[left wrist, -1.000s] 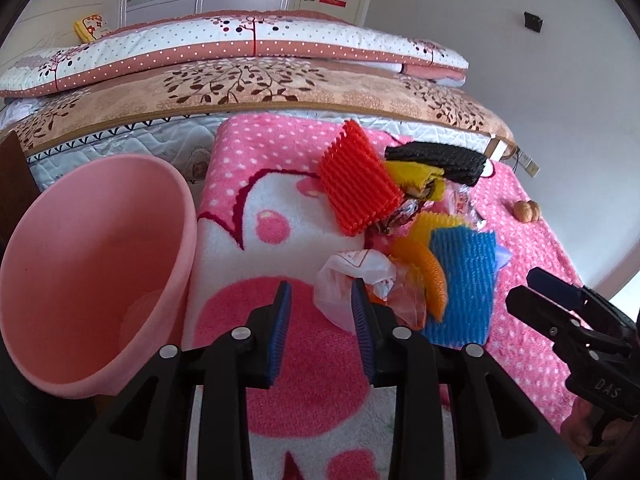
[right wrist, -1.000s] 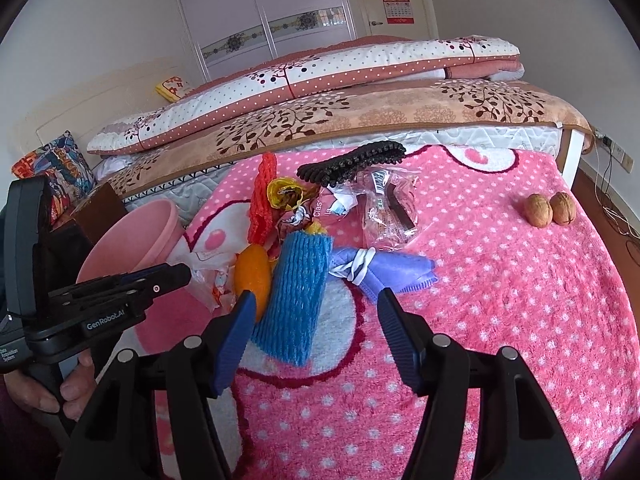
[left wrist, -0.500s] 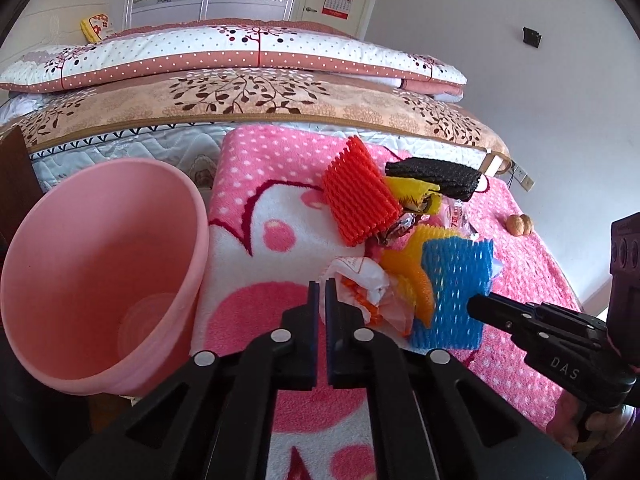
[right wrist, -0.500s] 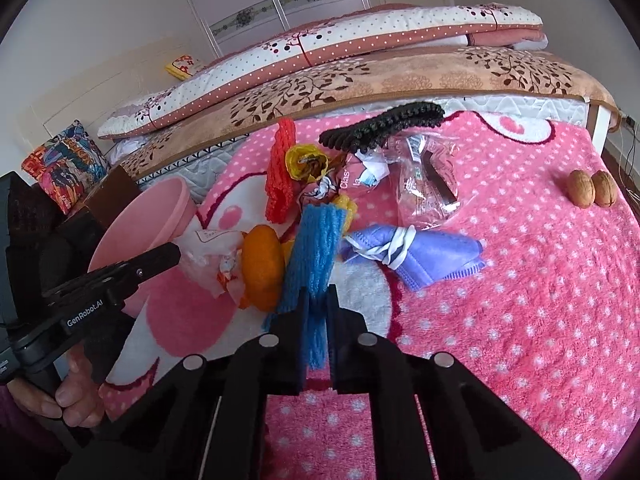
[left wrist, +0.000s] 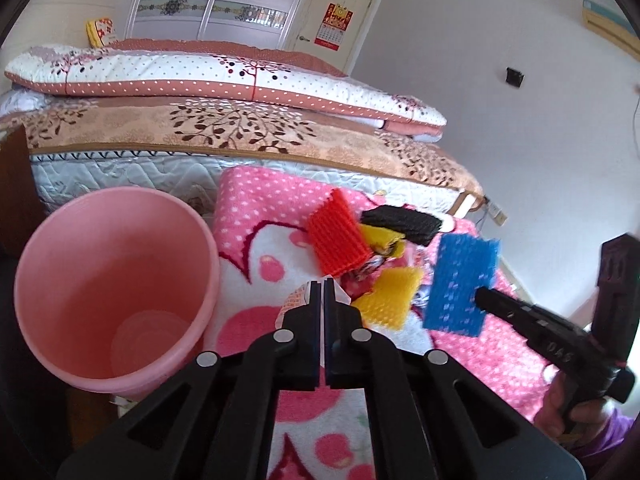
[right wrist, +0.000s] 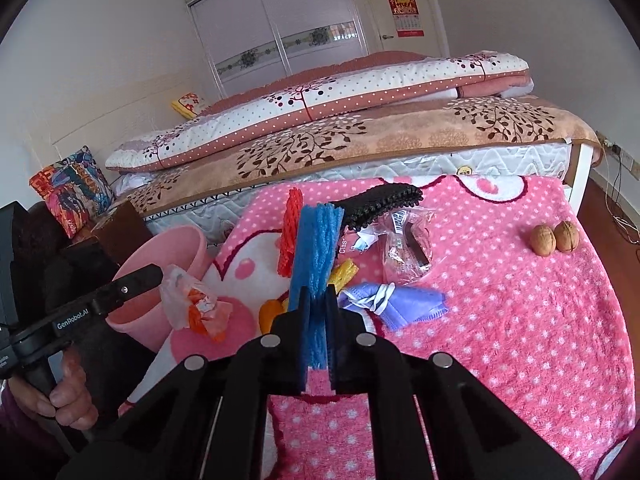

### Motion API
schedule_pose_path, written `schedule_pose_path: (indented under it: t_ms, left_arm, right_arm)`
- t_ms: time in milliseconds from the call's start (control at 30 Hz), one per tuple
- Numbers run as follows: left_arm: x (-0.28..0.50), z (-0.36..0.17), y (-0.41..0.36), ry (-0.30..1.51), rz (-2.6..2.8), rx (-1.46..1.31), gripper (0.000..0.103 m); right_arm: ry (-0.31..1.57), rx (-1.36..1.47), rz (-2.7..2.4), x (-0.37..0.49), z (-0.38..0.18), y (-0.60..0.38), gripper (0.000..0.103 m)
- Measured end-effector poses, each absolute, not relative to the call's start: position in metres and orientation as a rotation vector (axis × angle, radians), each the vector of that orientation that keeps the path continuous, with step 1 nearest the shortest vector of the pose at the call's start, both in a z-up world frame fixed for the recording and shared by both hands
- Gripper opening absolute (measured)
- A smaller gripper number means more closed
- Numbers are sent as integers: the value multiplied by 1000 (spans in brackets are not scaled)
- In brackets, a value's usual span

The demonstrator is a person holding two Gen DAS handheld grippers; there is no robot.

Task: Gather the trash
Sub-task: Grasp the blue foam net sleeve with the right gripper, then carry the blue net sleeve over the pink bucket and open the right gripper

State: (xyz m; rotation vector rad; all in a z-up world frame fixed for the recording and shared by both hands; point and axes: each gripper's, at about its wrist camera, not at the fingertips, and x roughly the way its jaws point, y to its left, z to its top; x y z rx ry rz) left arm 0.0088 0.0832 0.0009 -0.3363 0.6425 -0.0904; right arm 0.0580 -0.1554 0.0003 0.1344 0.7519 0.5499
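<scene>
Trash is now gripped — the blue foam net sleeve [right wrist: 316,240] in the right gripper [right wrist: 318,312], the crumpled white plastic wrapper [right wrist: 188,300] in the left gripper [left wrist: 323,304]; both have lifted off the blanket — ready for the pink plastic bin [left wrist: 116,280].

The blanket [right wrist: 520,320] is hot pink with white dots. At its ten o'clock stands a plain salmon-pink bin [left wrist: 116,280]. The foam nets are blue [right wrist: 316,248], red [left wrist: 336,244], yellow [left wrist: 388,300] and black [right wrist: 376,204]; a mask [right wrist: 404,304] is lilac with white straps.
</scene>
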Motion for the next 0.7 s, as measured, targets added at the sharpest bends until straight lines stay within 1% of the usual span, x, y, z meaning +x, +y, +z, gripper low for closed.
schedule_pose_path:
  t_ms: [133, 300, 367, 533, 700]
  left_arm:
    - [9, 3, 74, 635, -138, -315, 0]
    - [19, -20, 63, 719, -109, -253, 0]
    - [19, -25, 64, 724, -90, -252, 0]
    - [15, -10, 73, 679, -81, -258, 0]
    - [7, 11, 93, 607, -10, -244, 0]
  right_arm:
    - [747, 130, 558, 54, 0, -154, 6]
    - [764, 138, 552, 59, -5, -157, 6]
    - [767, 138, 550, 60, -7, -158, 6]
    - [764, 126, 564, 66, -4, -152, 6]
    - [728, 83, 630, 72, 12, -127, 6]
